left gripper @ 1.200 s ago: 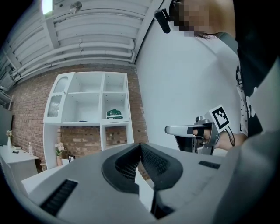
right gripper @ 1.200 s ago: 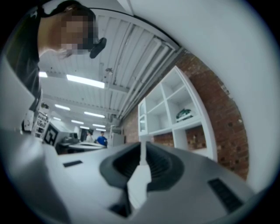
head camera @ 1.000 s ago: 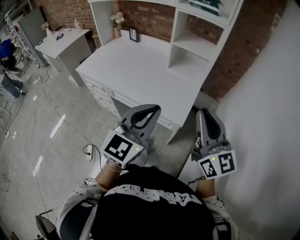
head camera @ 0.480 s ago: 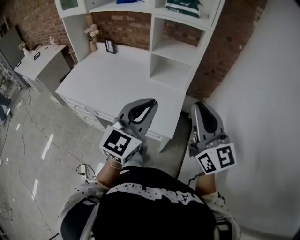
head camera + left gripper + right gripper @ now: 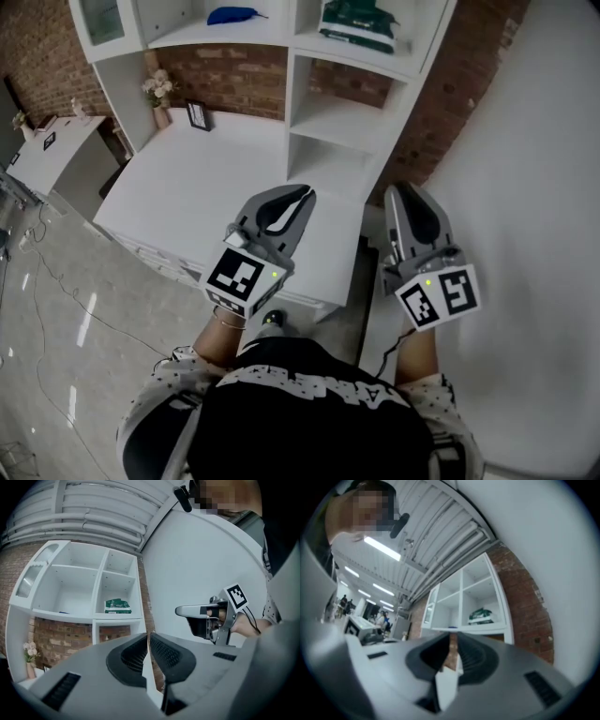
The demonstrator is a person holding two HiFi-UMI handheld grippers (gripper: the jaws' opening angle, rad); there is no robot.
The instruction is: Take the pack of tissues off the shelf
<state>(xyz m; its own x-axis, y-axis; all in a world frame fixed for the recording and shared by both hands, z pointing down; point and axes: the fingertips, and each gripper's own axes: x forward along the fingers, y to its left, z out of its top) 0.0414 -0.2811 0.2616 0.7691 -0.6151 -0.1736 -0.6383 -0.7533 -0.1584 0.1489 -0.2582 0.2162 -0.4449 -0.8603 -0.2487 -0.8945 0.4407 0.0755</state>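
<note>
The green pack of tissues [image 5: 359, 23] lies in the upper right compartment of the white hutch shelf [image 5: 314, 120], and shows too in the left gripper view [image 5: 117, 605] and the right gripper view [image 5: 480, 616]. My left gripper [image 5: 306, 193] hangs over the desk's right end, shut and empty [image 5: 149, 634]. My right gripper [image 5: 398, 189] is held beside the desk's right edge, well short of the pack. Its jaws have just been opening to a narrow gap [image 5: 452, 637] with nothing between them. It also shows in the left gripper view [image 5: 180, 611].
The white desk [image 5: 206, 187] carries a vase of flowers [image 5: 156, 90] and a small picture frame [image 5: 198, 114] at the back. A blue object [image 5: 232, 14] lies on the upper left shelf. Brick wall behind, white wall [image 5: 534, 187] at right, a side table [image 5: 42, 150] at left.
Both grippers have moved forward and a little up towards the hutch. The desk and shelves now sit closer, and the pack's compartment is more fully in view.
</note>
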